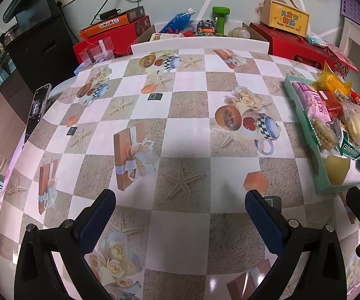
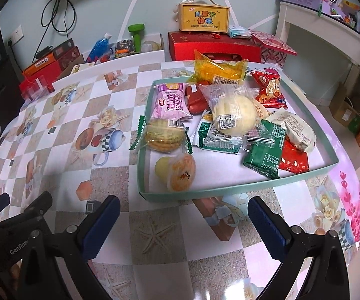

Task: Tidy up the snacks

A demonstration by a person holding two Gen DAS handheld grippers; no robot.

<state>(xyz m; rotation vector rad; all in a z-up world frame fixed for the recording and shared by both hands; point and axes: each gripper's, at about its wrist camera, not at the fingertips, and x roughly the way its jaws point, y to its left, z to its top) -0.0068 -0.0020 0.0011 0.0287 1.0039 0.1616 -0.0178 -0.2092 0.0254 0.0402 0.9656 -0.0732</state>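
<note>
- The right gripper (image 2: 181, 212) hangs low over the table, its blue-padded fingers (image 2: 102, 221) spread wide with nothing between them.
- The left gripper (image 1: 180, 206) is likewise spread wide and holds nothing; it hovers above bare patterned tablecloth (image 1: 180, 130).
- Just beyond the right gripper sits a shallow mint-green tray (image 2: 205, 191), its near wall close to the fingertips but not touching them.
- In the tray's near left corner lies a jelly cup (image 2: 177, 172) on its side, orange fruit showing through the lid.
- Behind it, a clear-wrapped round cracker sandwich (image 2: 163, 135) overhangs the tray's left wall.
- Further back on the left lies a pink Swiss roll pack (image 2: 171, 105), touching a dark red packet (image 2: 196, 98).
- A pale bun in clear wrap (image 2: 233, 115) sits mid-tray, on top of green-and-white packets (image 2: 213, 137).
- To the right: a dark green packet (image 2: 265, 155), a red sachet (image 2: 293, 160) and a cream-wrapped cake (image 2: 297, 131).
- At the far edge a yellow bag (image 2: 217, 71) leans over the rim, beside a red packet (image 2: 270, 90).
- A phone (image 1: 36, 110) lies at the table's left edge, well apart from the tray.
</note>
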